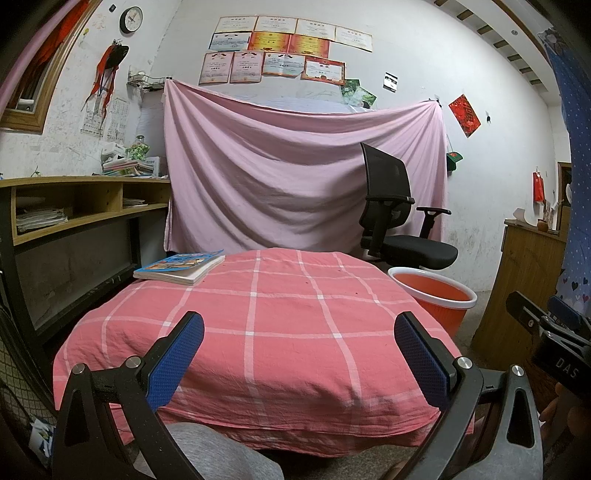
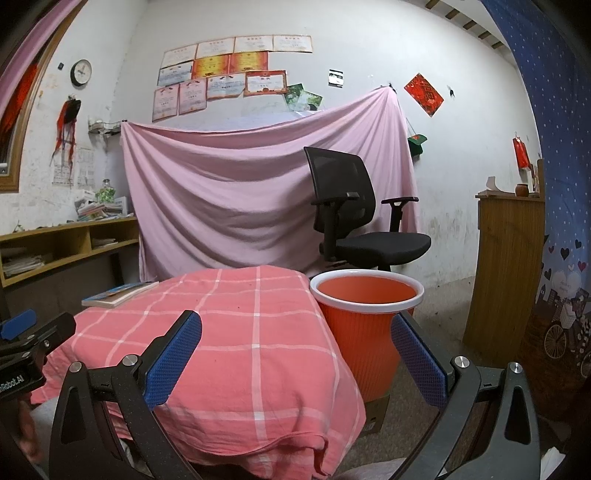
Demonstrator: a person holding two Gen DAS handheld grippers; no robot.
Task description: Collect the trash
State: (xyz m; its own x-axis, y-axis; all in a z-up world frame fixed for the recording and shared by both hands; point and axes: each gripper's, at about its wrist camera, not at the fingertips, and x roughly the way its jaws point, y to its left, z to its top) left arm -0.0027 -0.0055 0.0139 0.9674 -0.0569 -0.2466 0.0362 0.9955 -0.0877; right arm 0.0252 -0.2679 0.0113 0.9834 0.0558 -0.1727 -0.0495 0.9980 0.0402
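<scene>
left gripper (image 1: pixel 299 358) is held w/ fingers spread wide, nothing between the blue pads (image 1: pixel 177 360); it is seen hovering over the near edge of the table (image 1: pixel 258 314), which is covered w/ a pink checked cloth. right gripper (image 2: pixel 295 358) is likewise spread wide and empty, held at the near right corner of the table, w/ its right finger in front of the bin's lower body. the right gripper's body is also caught at the right edge of the left wrist view, and the left one at the left edge of the right wrist view.

orange trash bin (image 2: pixel 365 314) w/ white rim is placed just beside the table's right side, standing on a cardboard piece (image 2: pixel 376 410) on the floor; its inside looks orange, contents cannot be told. no trash piece can be made out on the table top. a book (image 1: pixel 181 267) w/ colourful cover is laid flat on the table's far left corner.

behind the table a pink sheet (image 1: pixel 295 173) is hung across the wall. a black office chair (image 2: pixel 354 221) is set behind the bin, right of the table. wooden shelf unit (image 1: pixel 74 206) w/ papers is seen left of the table; a wooden cabinet (image 2: pixel 506 266) right of it, past the bin. certificates (image 1: pixel 273 48) and a clock (image 1: pixel 131 19) are fixed on the wall above the sheet. grey-clad knee of the person (image 1: pixel 218 454) is visible below the table's near edge.
</scene>
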